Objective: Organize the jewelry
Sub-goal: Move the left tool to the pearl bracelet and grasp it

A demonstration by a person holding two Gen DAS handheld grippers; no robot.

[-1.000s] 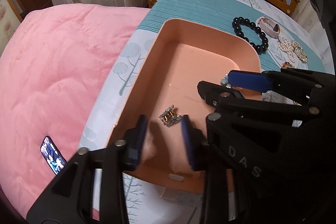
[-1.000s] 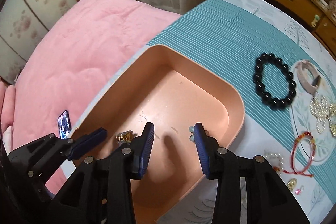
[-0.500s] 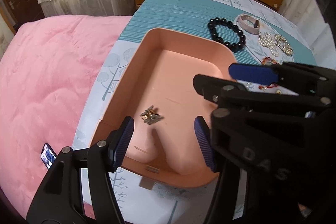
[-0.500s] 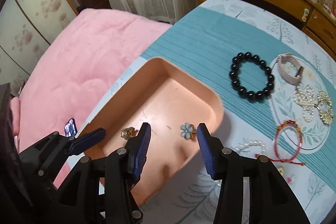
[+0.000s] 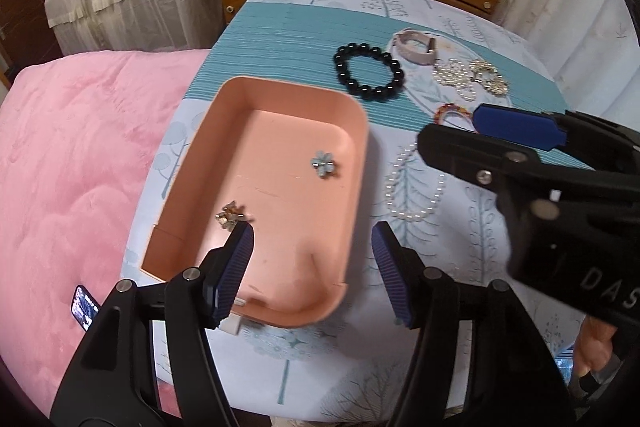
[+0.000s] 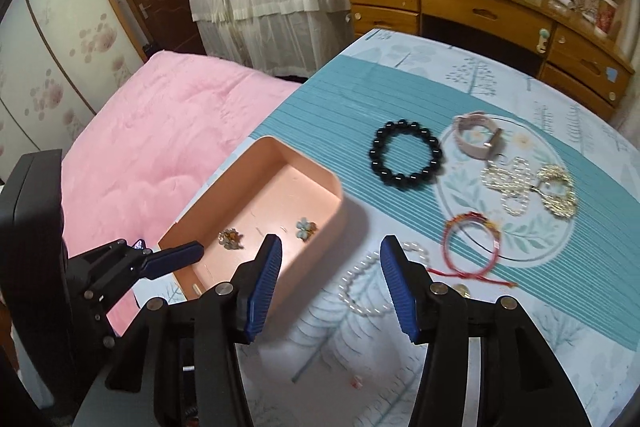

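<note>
Left wrist: left gripper [image 5: 312,269] wide, empty, over tray [image 5: 362,163] near rim; right gripper [image 6: 330,277] wide, empty.

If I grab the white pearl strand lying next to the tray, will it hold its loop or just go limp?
Probably limp: the pearl strand lies in a loose, uneven loop flat on the tablecloth, as beads on a thread would. Pinched at one spot, the rest would likely dangle. The small, round, glossy beads may slip off the ribbed fingers, so grip across several.
</note>
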